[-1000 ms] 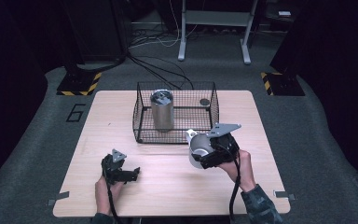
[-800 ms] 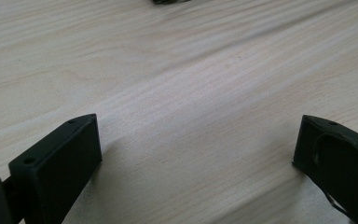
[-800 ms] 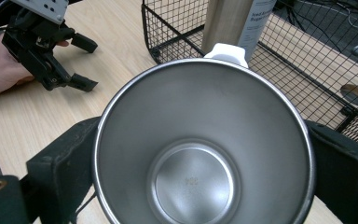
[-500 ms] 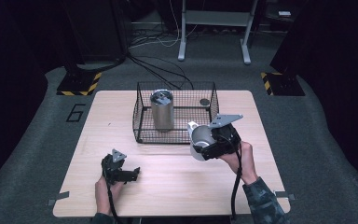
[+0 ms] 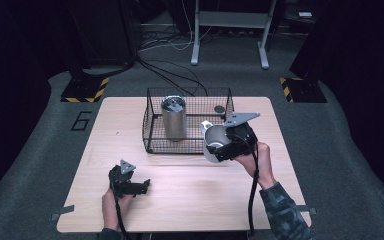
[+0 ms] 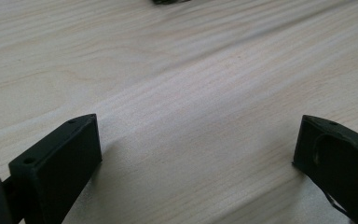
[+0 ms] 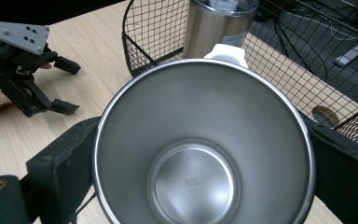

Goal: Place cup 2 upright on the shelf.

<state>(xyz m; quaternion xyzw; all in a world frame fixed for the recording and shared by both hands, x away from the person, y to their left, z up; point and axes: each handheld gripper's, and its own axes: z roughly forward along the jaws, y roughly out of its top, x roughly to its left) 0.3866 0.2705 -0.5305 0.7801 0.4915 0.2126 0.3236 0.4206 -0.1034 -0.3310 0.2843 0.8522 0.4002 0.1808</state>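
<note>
High view: two cups [image 5: 215,142] [image 5: 173,117], one basket [image 5: 152,107].

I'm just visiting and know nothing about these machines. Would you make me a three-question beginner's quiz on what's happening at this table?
1. True or false: the left gripper holds something.
2. What does the right gripper clamp: A) steel cup, B) black lid, C) cable?
3. What stands upright inside the wire basket?

Key:
1. False; its jaws are open over the bare table.
2. A.
3. A steel tumbler with a lid.
</note>
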